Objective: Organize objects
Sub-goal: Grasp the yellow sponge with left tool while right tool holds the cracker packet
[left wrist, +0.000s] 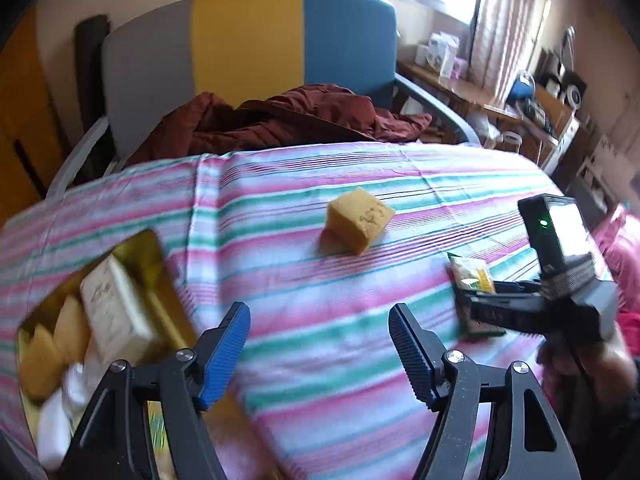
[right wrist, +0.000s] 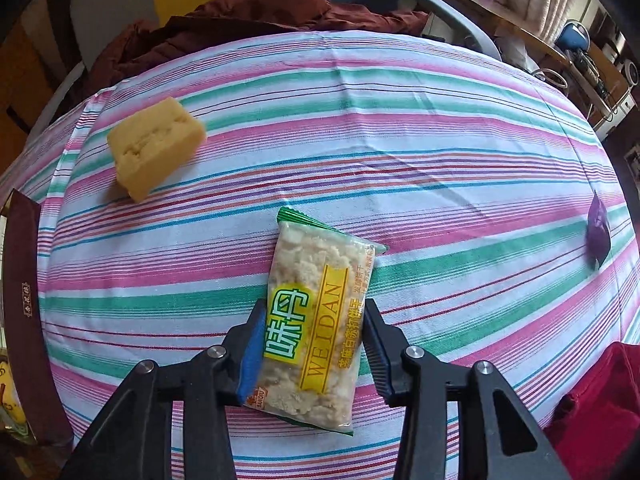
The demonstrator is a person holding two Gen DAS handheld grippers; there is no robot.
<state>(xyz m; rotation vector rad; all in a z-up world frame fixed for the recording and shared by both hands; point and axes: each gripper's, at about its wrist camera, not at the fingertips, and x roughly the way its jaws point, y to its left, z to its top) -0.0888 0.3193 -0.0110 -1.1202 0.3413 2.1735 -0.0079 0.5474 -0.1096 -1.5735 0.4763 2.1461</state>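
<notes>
A clear cracker packet point(right wrist: 316, 320) with a green and yellow label lies on the striped cloth point(right wrist: 440, 160). My right gripper point(right wrist: 314, 344) has a finger on each side of it, the jaws touching its edges. The packet also shows in the left wrist view point(left wrist: 472, 280), with the right gripper point(left wrist: 492, 312) on it. A yellow sponge block point(left wrist: 358, 220) sits mid-table, also in the right wrist view point(right wrist: 154, 146). My left gripper point(left wrist: 318, 344) is open and empty above the cloth. A gold box point(left wrist: 152, 264) at the left holds a pale block point(left wrist: 116, 308) and yellow pieces point(left wrist: 52, 344).
A dark red jacket point(left wrist: 280, 116) lies on a grey, yellow and blue chair point(left wrist: 248, 40) behind the table. A small purple packet point(right wrist: 599, 232) lies at the right edge. A dark red box lid point(right wrist: 28, 300) stands at the left. A cluttered desk point(left wrist: 520, 96) is at the back right.
</notes>
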